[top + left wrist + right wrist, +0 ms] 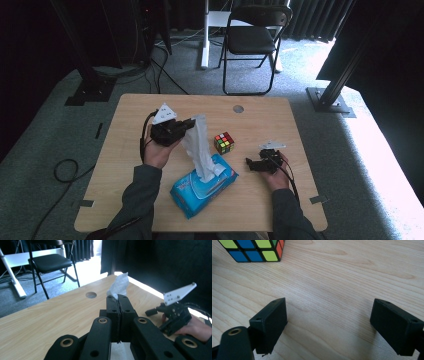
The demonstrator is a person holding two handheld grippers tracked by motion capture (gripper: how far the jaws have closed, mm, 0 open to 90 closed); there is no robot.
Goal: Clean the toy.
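Note:
A blue pack of wet wipes [202, 188] lies on the wooden table [130, 107] near the front edge. A white wipe [199, 145] stretches up out of its top opening. My left gripper [190, 123] is shut on the wipe's upper end, held above the pack; in the left gripper view the wipe [118, 286] sticks out past the closed jaw tips of that gripper [118, 297]. My right gripper [248, 163] rests low on the table to the right of the pack, its jaws [329, 322] open over bare wood with nothing between them.
A colourful puzzle cube [224, 143] sits between the two grippers, and its corner [252, 250] lies just ahead of my right gripper. A round cable hole [238, 108] marks the far table edge. A black folding chair [252, 40] stands on the carpet beyond.

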